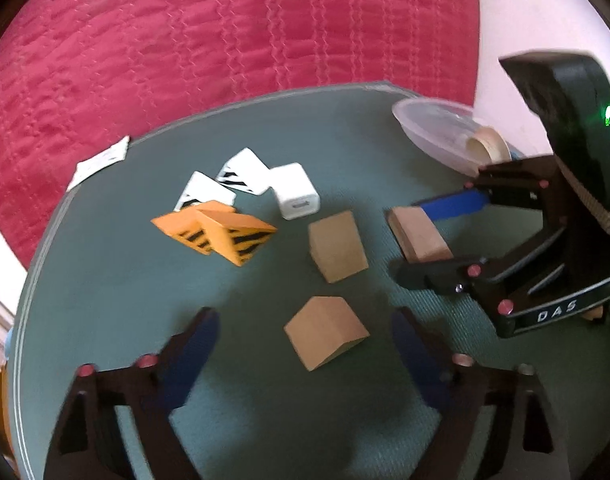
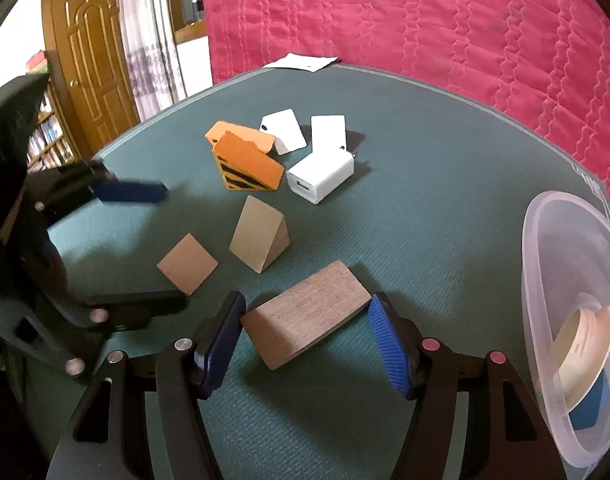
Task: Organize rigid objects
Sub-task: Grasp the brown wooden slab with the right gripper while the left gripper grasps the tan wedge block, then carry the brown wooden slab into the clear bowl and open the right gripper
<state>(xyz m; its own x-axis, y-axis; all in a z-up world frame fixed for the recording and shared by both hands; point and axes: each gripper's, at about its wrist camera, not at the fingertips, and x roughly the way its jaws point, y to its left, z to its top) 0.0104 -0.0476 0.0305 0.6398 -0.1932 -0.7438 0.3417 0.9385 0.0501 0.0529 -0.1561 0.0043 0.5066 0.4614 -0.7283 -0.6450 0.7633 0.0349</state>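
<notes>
Right wrist view takes in the pink quilted bedspread (image 2: 445, 28) behind the round green tabletop (image 2: 425, 152), whose far edge it borders. At the right edge of the tabletop stands a clear plastic bowl (image 2: 545, 280) with a roll of tape (image 2: 581, 344) inside. My right gripper (image 2: 305, 336) sits at the near edge with a flat brown wooden block (image 2: 305, 316) between its blue pads; both pads look to touch the block's ends, so I am pinching it where it lies on the cloth. My left gripper (image 1: 305, 344) hangs spread over the near-left part of the tabletop, a tan wooden wedge (image 1: 325, 332) lying between its fingers with clear gaps on both sides, touching neither. Just beyond it, toward the middle, stands a second tan wedge (image 1: 337, 246). Farther in, near the centre, two orange wedges with black stripes (image 1: 221, 232) lean together, and just behind them lie two white wedges with black stripes (image 1: 233, 180). A white charger cube (image 1: 295, 196) rests beside the white wedges. At the far edge a white paper slip (image 2: 301, 62) lies partly over the rim.
</notes>
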